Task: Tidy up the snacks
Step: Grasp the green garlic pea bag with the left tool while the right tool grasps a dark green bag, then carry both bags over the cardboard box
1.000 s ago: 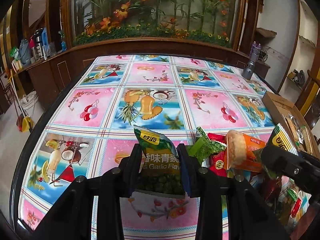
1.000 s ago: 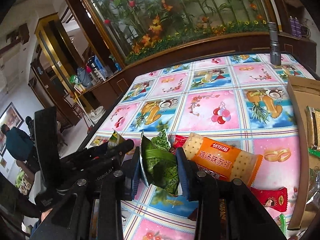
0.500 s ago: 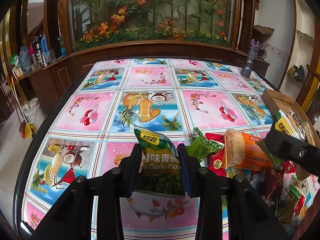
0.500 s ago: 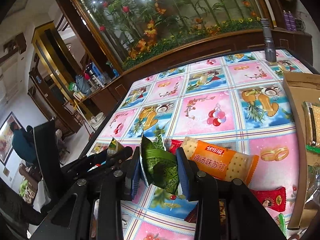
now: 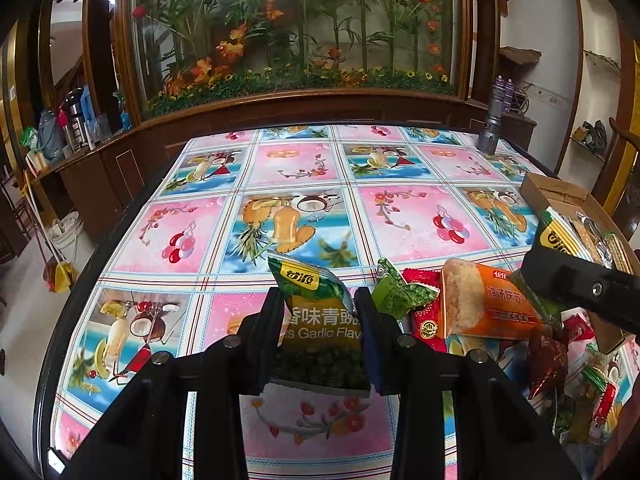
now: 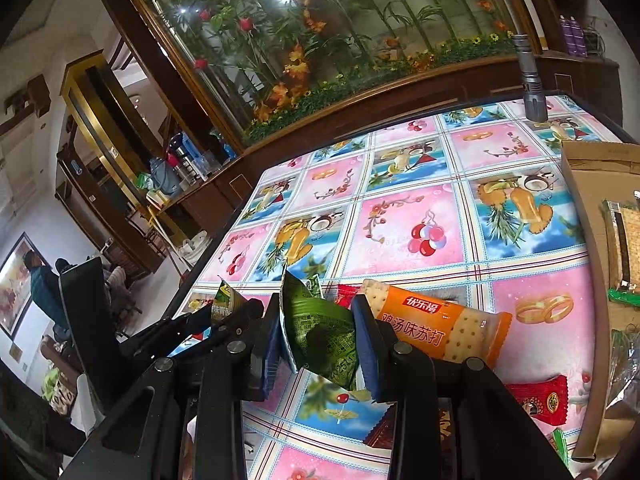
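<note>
My left gripper [image 5: 319, 304] is shut on a green garlic-flavour pea packet [image 5: 316, 312], held above the table's near edge. My right gripper [image 6: 316, 312] is shut on a dark green snack packet [image 6: 320, 332], lifted above the snack pile. In the left wrist view the right gripper [image 5: 560, 280] shows at the right with its packet [image 5: 560, 240] near the box. An orange cracker pack [image 5: 488, 304] lies in the pile, also in the right wrist view [image 6: 436, 328]. Red packets [image 6: 536, 398] lie beside it.
An open cardboard box [image 6: 584, 184] with packets inside stands at the table's right edge. A grey flashlight [image 5: 490, 136] stands upright at the far right corner. The fruit-print tablecloth [image 5: 304, 208] covers the table. A wooden aquarium cabinet [image 5: 296, 104] runs behind.
Both grippers have risen a little with their packets. The right gripper has shifted right toward the cardboard box in the left wrist view.
</note>
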Demonstrator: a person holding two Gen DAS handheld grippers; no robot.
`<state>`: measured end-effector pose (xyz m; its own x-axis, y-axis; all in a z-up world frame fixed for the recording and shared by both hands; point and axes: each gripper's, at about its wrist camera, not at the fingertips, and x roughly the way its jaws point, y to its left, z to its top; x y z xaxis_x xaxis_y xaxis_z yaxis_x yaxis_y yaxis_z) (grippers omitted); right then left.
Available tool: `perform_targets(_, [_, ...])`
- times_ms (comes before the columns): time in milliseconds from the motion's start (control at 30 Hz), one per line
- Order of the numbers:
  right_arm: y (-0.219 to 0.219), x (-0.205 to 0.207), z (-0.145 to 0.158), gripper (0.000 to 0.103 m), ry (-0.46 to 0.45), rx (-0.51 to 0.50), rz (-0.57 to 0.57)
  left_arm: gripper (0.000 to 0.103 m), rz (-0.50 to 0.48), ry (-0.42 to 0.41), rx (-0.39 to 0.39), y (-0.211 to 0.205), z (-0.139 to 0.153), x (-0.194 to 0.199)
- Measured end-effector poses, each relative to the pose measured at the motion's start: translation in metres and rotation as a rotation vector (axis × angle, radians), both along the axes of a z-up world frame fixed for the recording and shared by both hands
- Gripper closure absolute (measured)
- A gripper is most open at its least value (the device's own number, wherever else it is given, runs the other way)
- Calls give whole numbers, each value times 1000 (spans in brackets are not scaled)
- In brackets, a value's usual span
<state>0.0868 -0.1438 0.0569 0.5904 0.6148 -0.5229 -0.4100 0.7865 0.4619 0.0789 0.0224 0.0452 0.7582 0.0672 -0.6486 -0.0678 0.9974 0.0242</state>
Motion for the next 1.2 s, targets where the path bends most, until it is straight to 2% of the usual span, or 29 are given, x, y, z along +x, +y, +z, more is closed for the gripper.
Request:
perform_targets(833, [-4,-2,6,66,-17,1,-7,68,-12,-27,12,-4,9,-4])
perform_targets(1033, [-43,-3,29,66,-87,40,-101,68,-20,-32,0,-3,9,-5])
perform_targets(1200, [-98,5,40,67,-89,114,-217,68,-45,-45,-3,-6,11,-6])
